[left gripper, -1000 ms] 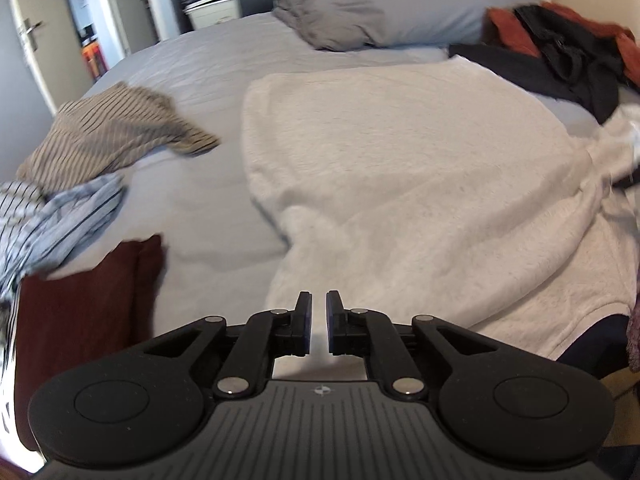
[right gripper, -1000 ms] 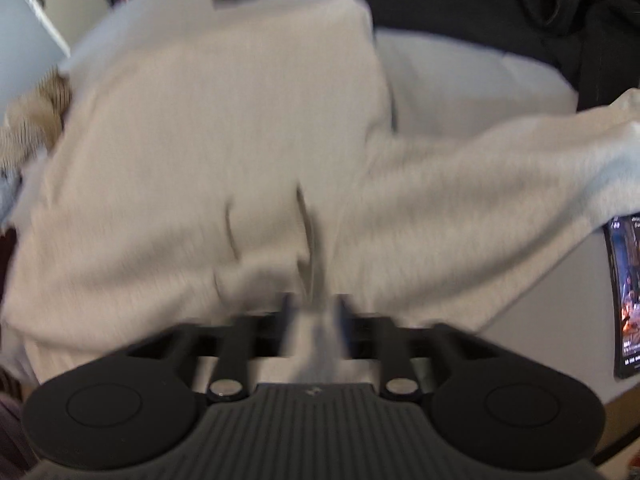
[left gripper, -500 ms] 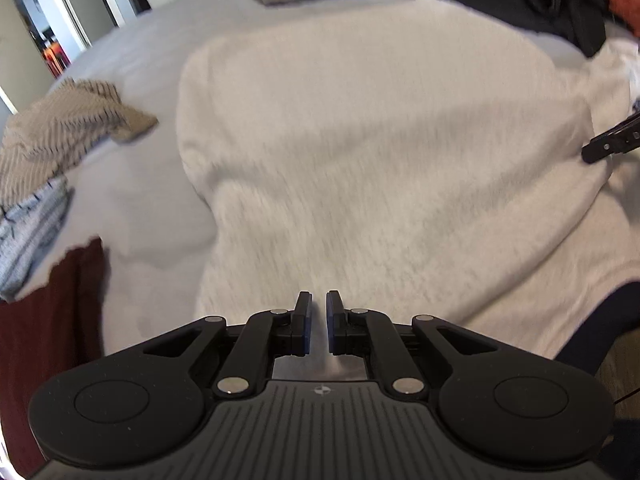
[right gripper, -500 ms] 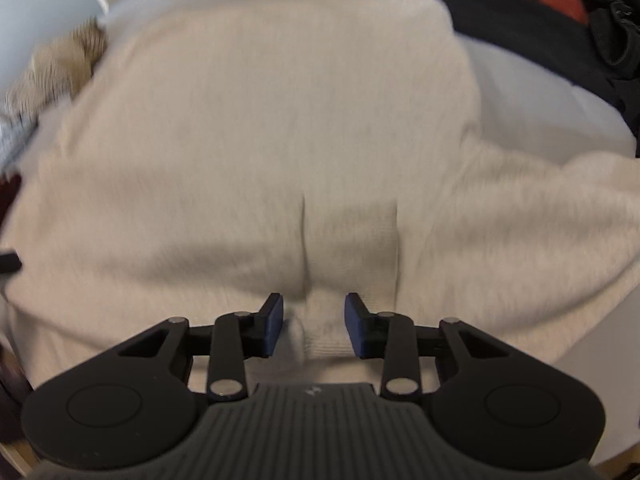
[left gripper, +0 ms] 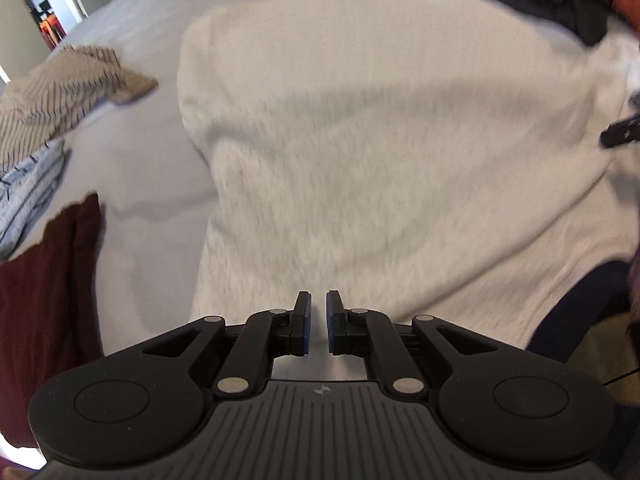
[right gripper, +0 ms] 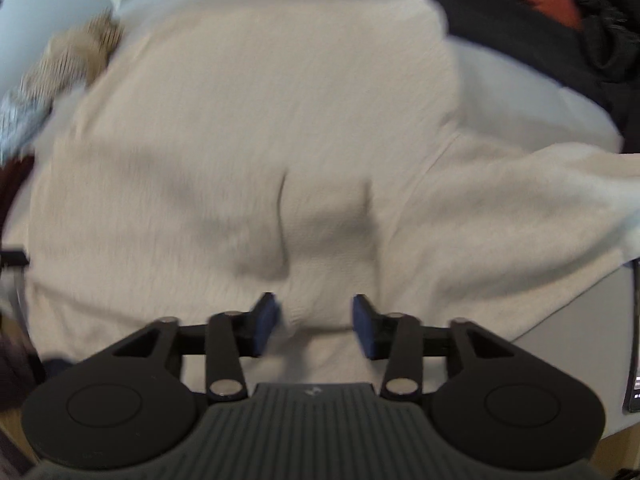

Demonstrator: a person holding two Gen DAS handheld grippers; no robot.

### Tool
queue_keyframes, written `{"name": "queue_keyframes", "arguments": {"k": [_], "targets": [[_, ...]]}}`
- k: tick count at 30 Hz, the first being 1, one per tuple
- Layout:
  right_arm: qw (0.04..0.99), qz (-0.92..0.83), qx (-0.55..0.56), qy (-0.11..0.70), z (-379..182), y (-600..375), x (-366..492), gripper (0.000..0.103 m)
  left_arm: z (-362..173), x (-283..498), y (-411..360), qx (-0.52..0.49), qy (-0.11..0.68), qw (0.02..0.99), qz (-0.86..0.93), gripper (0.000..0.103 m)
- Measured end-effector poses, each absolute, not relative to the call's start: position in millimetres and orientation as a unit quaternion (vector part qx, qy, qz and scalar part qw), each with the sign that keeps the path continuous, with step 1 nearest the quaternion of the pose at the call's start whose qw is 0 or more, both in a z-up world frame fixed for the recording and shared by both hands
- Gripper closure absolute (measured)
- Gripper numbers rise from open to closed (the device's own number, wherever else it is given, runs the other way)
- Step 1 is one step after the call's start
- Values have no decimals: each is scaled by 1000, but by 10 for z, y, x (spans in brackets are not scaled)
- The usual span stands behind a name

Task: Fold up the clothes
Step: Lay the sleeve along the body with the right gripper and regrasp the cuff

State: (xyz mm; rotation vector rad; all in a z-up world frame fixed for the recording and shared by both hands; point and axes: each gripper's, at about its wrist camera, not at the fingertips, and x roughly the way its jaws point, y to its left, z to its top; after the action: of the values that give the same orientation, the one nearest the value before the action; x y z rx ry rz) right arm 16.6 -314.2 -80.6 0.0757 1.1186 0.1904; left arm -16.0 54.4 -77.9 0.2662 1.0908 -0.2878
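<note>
A cream sweater (left gripper: 380, 152) lies spread on the grey bed; it also fills the right wrist view (right gripper: 260, 140), with one sleeve (right gripper: 520, 208) trailing right. My left gripper (left gripper: 318, 322) is nearly shut with a narrow gap and holds nothing, just over the sweater's near hem. My right gripper (right gripper: 316, 326) is open, its blue pads (right gripper: 266, 320) either side of a raised fold of sweater cloth (right gripper: 324, 240). The right gripper's tip shows at the right edge of the left wrist view (left gripper: 622, 132).
A striped beige garment (left gripper: 68, 96), a blue-white striped one (left gripper: 28, 188) and a dark red one (left gripper: 44, 292) lie at the left. Black and orange clothes (right gripper: 560, 20) are piled at the back right. A dark flat device (right gripper: 634, 340) lies at the bed's right edge.
My right gripper has opened, letting go of the sweater fold it held a second ago. The left gripper has moved closer over the sweater and stayed nearly shut.
</note>
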Motion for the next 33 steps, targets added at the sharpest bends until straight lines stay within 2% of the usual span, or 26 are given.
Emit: {"name": "queue_keyframes", "arguments": {"k": [2, 7, 11, 13, 15, 17, 20, 22, 23, 25, 29, 31, 33], "targets": [[854, 71, 48, 513, -753, -3253, 229, 54, -622, -74, 624, 100, 502, 849, -132, 97], [863, 60, 99, 492, -726, -3450, 463, 54, -258, 171, 812, 39, 471, 873, -119, 82], [854, 63, 137, 497, -813, -3470, 593, 54, -131, 477, 906, 32, 476, 872, -111, 81], [850, 64, 157, 499, -857, -3480, 657, 54, -93, 618, 959, 35, 474, 874, -102, 77], [844, 66, 174, 504, -916, -3479, 718, 54, -85, 755, 1021, 31, 466, 879, -94, 65], [835, 70, 173, 518, -1021, -3420, 742, 54, -106, 911, 1098, 17, 462, 883, -87, 58], [830, 77, 149, 532, -1120, -3291, 734, 56, -217, 1177, 1192, -8, 477, 876, -72, 58], [834, 81, 127, 531, -1119, -3212, 714, 69, -309, 1357, 1253, -25, 490, 869, -60, 58], [836, 82, 119, 529, -1094, -3188, 706, 79, -357, 1436, 1278, -32, 497, 865, -55, 58], [843, 80, 111, 521, -1027, -3167, 689, 89, -473, 1506, 1278, -39, 517, 853, -52, 58], [855, 79, 105, 501, -868, -3146, 650, 91, -705, 1647, 1279, -54, 556, 828, -45, 61], [859, 79, 102, 495, -809, -3145, 641, 91, -820, 1717, 1279, -61, 575, 815, -41, 68], [864, 77, 98, 489, -755, -3139, 649, 92, -926, 1778, 1279, -67, 593, 802, -38, 87]]}}
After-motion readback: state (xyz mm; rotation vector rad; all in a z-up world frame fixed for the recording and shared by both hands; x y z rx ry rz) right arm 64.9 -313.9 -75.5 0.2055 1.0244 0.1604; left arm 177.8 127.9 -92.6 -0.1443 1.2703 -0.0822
